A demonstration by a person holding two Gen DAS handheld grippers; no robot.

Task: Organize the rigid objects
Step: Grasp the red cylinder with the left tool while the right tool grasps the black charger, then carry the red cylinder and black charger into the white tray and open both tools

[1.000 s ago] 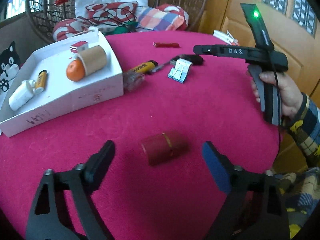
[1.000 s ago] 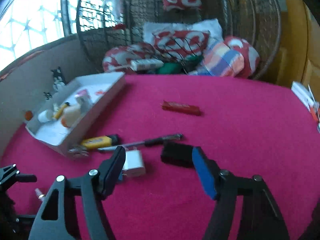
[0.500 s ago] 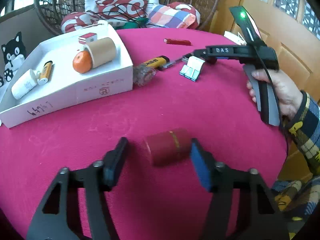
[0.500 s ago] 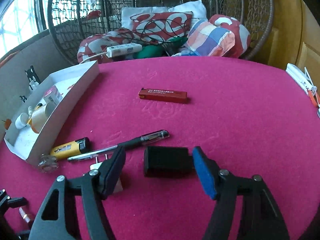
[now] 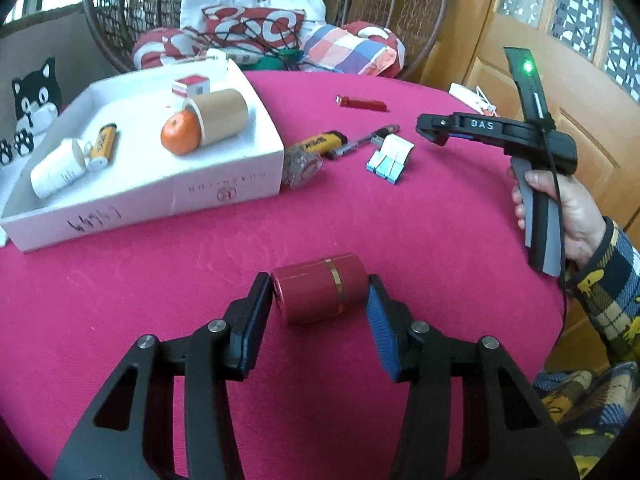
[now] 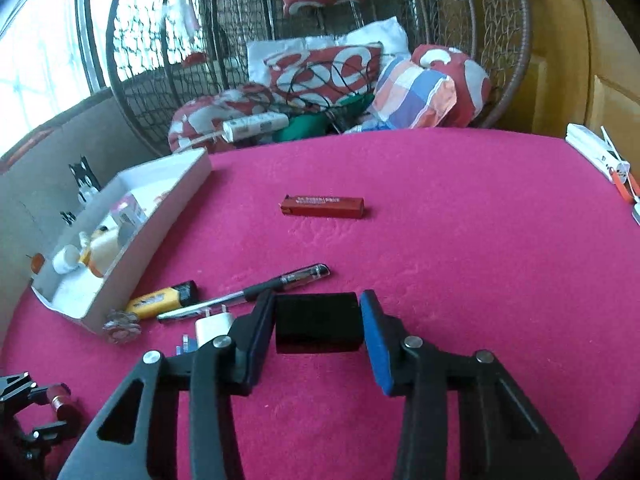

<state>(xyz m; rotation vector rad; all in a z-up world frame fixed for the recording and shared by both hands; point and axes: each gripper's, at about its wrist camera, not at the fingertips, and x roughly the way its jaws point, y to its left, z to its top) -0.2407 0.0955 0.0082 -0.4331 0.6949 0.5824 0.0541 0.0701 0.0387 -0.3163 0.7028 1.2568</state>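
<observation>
A dark red cylinder (image 5: 320,294) with a gold band lies on its side on the pink tablecloth. My left gripper (image 5: 318,304) is shut on it, one pad against each end. In the right wrist view a black box (image 6: 316,322) sits between the pads of my right gripper (image 6: 318,320), whose jaws are closing, and both pads touch the box's sides. A hand (image 5: 560,208) holds the right gripper at the right of the left wrist view. The white tray (image 5: 224,188) at the left holds an orange, a tape roll, a white bottle and small items.
Loose on the cloth are a yellow lighter (image 5: 320,142), a pen (image 6: 280,284), a slim red box (image 6: 322,206), a white plug (image 6: 212,326), blue-white packets (image 5: 390,158) and a crinkled wrapper (image 5: 302,164). A wicker chair with cushions (image 6: 332,72) stands behind the table. White items (image 6: 596,152) lie at the right edge.
My left jaws went from wide apart to closed on the red cylinder. My right gripper moved forward over the black box and its jaws narrowed onto it.
</observation>
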